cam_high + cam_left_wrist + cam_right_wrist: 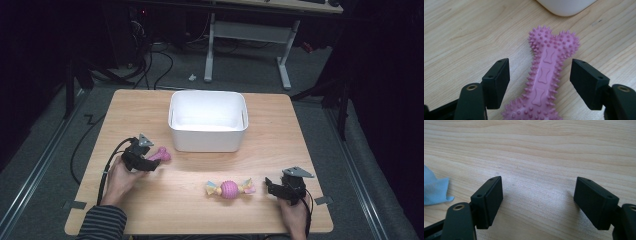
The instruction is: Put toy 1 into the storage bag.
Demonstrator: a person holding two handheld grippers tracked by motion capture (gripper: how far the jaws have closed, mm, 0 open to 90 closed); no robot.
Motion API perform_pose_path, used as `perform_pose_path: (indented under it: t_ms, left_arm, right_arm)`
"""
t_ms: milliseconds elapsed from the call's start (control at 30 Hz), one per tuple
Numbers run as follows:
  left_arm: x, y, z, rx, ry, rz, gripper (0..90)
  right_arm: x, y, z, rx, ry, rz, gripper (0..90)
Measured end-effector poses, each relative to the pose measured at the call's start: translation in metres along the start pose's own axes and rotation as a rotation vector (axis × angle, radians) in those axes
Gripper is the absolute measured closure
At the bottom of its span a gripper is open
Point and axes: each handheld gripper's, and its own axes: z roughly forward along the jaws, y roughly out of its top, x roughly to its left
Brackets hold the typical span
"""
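Note:
A pink spiky rubber bone [546, 75] lies flat on the wooden table [150, 200], seen at the left in the high view as the bone [162, 154]. My left gripper [540, 80] straddles its shaft, jaws apart, with a gap between each pad and the spikes. A pink ball toy with pastel cloth ends [229, 188] lies near the front middle. My right gripper [269, 186] rests open just right of that toy, nothing between its jaws; in the right gripper view the same gripper [537, 200] faces bare wood, with a blue cloth end [435, 188] at its left edge.
A white plastic bin [207, 120] stands at the back middle of the table, its corner [566, 6] just beyond the bone. Table legs and cables lie on the floor behind.

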Motion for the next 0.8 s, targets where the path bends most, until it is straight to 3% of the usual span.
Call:
perform_pose_path:
  t_ms: [367,800]
  left_arm:
    - [0.001,-0.001,0.007,0.022,-0.010,0.014,37.8]
    - [0.001,-0.002,0.015,0.043,-0.043,0.025,51.1]
  right_arm:
    - [0.000,0.000,0.000,0.000,0.000,0.001,23.6]
    - [0.000,0.000,0.000,0.001,0.000,0.002,23.6]
